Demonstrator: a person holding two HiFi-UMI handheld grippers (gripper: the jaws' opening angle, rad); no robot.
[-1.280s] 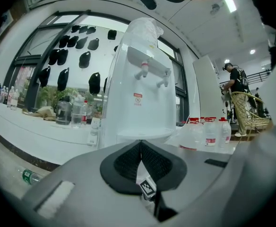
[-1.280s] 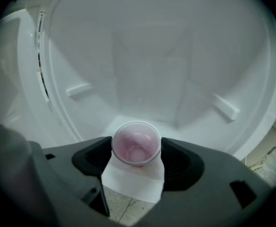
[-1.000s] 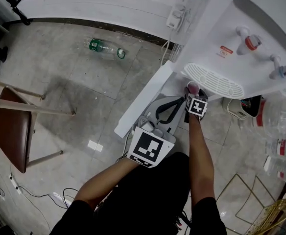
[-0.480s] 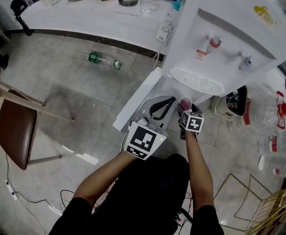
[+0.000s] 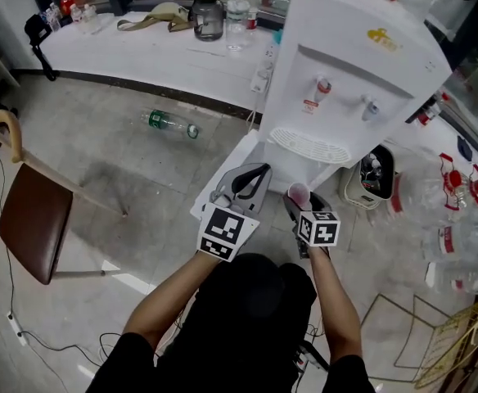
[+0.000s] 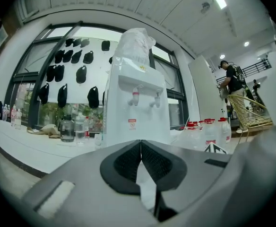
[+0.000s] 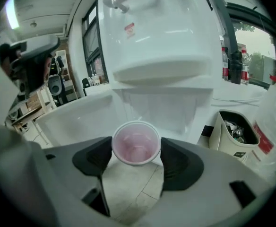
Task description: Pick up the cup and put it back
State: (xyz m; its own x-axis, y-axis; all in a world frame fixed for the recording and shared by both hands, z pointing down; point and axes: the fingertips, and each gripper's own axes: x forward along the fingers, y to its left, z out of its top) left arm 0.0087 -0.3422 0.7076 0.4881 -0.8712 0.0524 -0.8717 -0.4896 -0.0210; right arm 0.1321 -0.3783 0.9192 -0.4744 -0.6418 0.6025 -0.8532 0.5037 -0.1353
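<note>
A small pink plastic cup [image 7: 135, 143] sits upright between the two black pads of my right gripper [image 7: 135, 148], which press on its sides and hold it in the air below the drip tray of the white water dispenser [image 5: 349, 64]. In the head view the cup [image 5: 298, 193] shows just ahead of the right gripper [image 5: 300, 207]. My left gripper [image 5: 243, 188] hangs beside it to the left, its jaws touching at the tips with nothing between them; its own view [image 6: 141, 148] shows the same.
The dispenser's drip tray [image 5: 308, 146] and open lower door [image 5: 223, 170] lie just ahead. A white bin [image 5: 370, 178] and several water jugs [image 5: 460, 244] stand at the right. A wooden chair [image 5: 30, 219], a green bottle [image 5: 169, 124] on the floor and a white counter [image 5: 157, 47] are at the left.
Both grippers have drawn back from the dispenser, and the cup has come away from the drip tray with the right gripper. The head view has tilted up, showing the whole dispenser.
</note>
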